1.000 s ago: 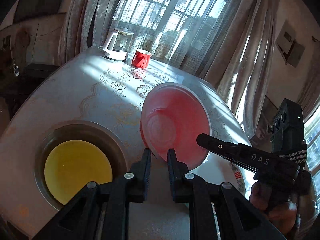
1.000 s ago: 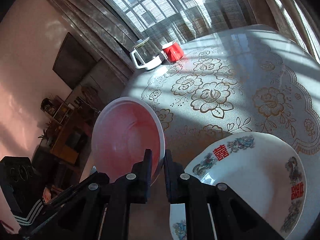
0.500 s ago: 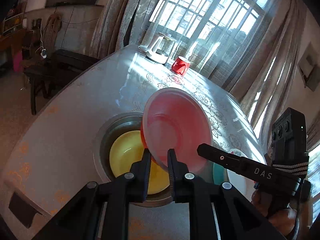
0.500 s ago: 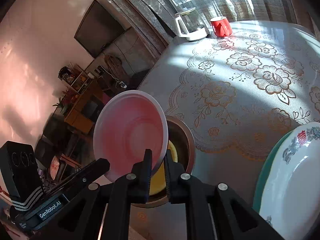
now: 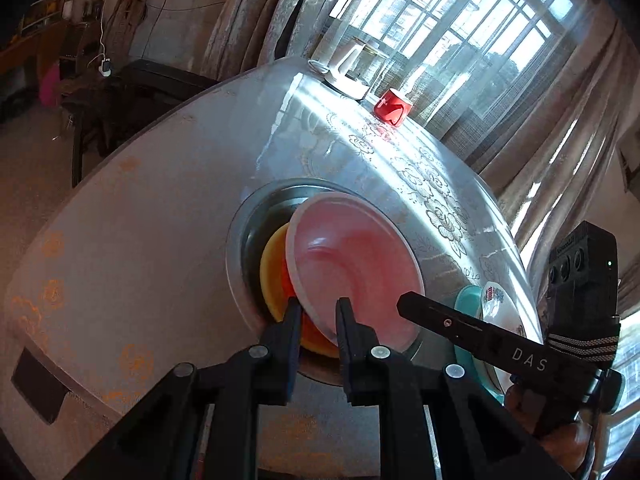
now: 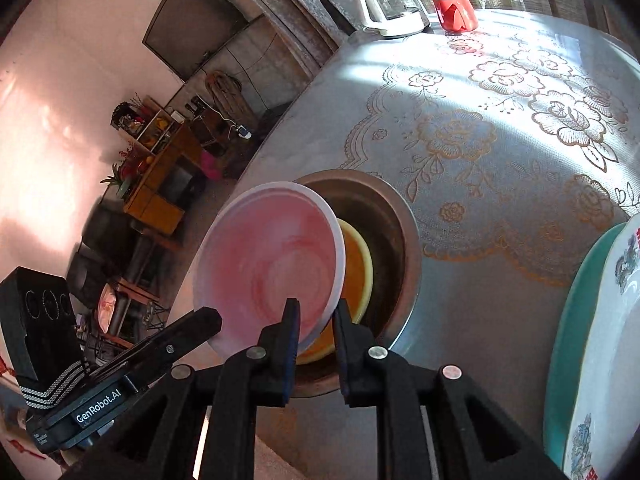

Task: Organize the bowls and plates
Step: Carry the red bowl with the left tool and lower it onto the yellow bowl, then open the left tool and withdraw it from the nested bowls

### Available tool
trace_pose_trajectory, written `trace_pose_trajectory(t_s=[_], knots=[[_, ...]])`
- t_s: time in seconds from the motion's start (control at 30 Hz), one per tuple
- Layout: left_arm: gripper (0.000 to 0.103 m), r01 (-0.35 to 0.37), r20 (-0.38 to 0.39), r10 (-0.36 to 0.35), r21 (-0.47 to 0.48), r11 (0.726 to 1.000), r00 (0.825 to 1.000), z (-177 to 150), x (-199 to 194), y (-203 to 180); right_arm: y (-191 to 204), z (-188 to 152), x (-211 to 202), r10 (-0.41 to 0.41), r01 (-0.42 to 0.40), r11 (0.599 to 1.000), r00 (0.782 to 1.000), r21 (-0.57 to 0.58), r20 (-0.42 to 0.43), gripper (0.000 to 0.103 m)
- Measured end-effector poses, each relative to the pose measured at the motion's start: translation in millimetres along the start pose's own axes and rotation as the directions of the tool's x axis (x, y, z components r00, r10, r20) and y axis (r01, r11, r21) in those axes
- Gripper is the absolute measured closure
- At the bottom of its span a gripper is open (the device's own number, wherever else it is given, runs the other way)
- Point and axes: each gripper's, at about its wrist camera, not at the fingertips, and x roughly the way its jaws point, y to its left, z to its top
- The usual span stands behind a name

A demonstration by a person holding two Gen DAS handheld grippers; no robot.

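The pink bowl [image 5: 356,276] is tilted on edge over the metal basin [image 5: 256,216] sunk into the counter [image 5: 132,240], partly covering the yellow dish [image 5: 272,280] that lies in the basin. The left tool [image 5: 318,314] pinches the bowl's near rim, jaws narrow with the rim between them. The right tool [image 6: 316,314] straddles the opposite rim; its jaws have just been opening, the rim is between them, and a gap shows on one side, so firm contact there appears lost, though the angle is poor. A white patterned plate [image 6: 608,340] sits on a teal plate [image 6: 568,320] just beside the basin. A red cup [image 6: 454,10] and a glass kettle [image 6: 390,4] stand at the counter's far edge, by the curtained window [image 5: 460,20].
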Motion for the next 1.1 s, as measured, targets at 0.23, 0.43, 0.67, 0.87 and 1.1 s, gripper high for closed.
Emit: trace_pose_trajectory(t_s=[0.23, 0.43, 0.67, 0.87, 1.1], knots=[[0.086, -0.025, -0.014, 0.025, -0.006, 1.000, 1.000, 1, 12, 5, 1, -1, 5, -0.071, 0.071, 0.997, 0.997, -0.038, 0.010, 0.080], [0.086, -0.030, -0.012, 0.030, 0.008, 1.000, 0.999, 3, 17, 4, 5, 2, 12, -0.129, 0.129, 0.987, 0.992, -0.095, 0.006, 0.080], [0.086, -0.034, -0.010, 0.034, 0.017, 0.999, 0.999, 4, 23, 4, 16, 5, 15, -0.233, 0.231, 0.945, 0.972, -0.231, 0.019, 0.082], [0.084, -0.043, -0.010, 0.044, 0.028, 0.999, 0.999, 5, 25, 3, 12, 11, 13, -0.236, 0.234, 0.945, 0.971, -0.228, 0.018, 0.084], [0.084, -0.052, -0.006, 0.053, 0.029, 0.998, 0.999, 4, 24, 3, 5, 14, 14, -0.184, 0.182, 0.969, 0.983, -0.168, 0.002, 0.082]])
